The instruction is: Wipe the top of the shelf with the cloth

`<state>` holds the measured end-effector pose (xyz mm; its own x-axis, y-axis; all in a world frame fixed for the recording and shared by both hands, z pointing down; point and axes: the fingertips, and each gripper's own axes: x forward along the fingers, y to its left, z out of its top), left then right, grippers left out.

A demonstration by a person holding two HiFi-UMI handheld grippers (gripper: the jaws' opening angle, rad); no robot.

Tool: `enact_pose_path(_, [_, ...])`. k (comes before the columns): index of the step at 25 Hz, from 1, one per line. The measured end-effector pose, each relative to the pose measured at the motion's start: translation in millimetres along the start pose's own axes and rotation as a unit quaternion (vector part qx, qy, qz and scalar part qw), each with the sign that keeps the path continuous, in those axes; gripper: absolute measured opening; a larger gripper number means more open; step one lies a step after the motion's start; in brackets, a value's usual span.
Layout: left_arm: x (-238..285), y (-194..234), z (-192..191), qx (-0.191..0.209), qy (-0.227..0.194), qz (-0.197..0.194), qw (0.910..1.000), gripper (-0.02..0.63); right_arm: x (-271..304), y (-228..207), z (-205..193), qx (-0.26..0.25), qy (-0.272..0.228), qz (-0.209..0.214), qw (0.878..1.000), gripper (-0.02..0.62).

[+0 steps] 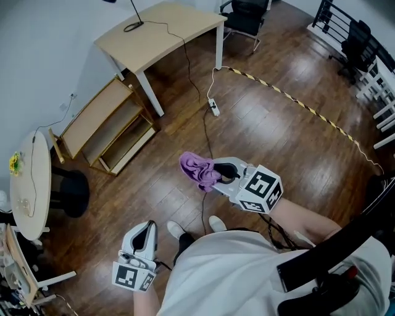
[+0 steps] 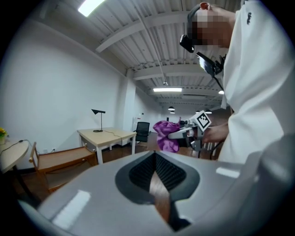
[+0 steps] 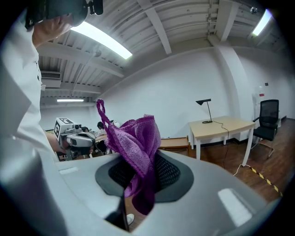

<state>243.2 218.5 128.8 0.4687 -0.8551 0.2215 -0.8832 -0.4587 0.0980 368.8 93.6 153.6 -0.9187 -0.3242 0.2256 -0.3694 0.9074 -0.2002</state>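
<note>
A crumpled purple cloth (image 1: pixel 197 170) (image 3: pixel 136 143) (image 2: pixel 166 133) hangs in the air over the wood floor, with my right gripper (image 1: pixel 217 171) (image 3: pixel 138 173) shut on it at about waist height. The low wooden shelf (image 1: pixel 105 126) (image 2: pixel 64 159) (image 3: pixel 175 144) stands against the wall, ahead and to the left, well away from both grippers. My left gripper (image 1: pixel 147 233) (image 2: pixel 155 159) is held low beside my body, jaws together with nothing in them. It faces the shelf and the right gripper (image 2: pixel 186 133).
Behind the shelf stands a light wood desk (image 1: pixel 160 31) with a black lamp. A round white table (image 1: pixel 31 185) and a black stool (image 1: pixel 71 191) are at the left. On the floor lie a power strip (image 1: pixel 213 108) with its cable and yellow-black tape (image 1: pixel 296 102). An office chair (image 1: pixel 244 18) is at the back.
</note>
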Motion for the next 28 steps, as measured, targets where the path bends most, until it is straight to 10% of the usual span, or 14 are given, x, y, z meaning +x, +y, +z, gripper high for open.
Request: enact_pose_path(28, [24.7,-40.9,5.8,0.010,-0.010,-0.027,0.9995,0.018,-56.1,-11.9,10.0,-0.004,-0.042,-0.027,0.999,0.103])
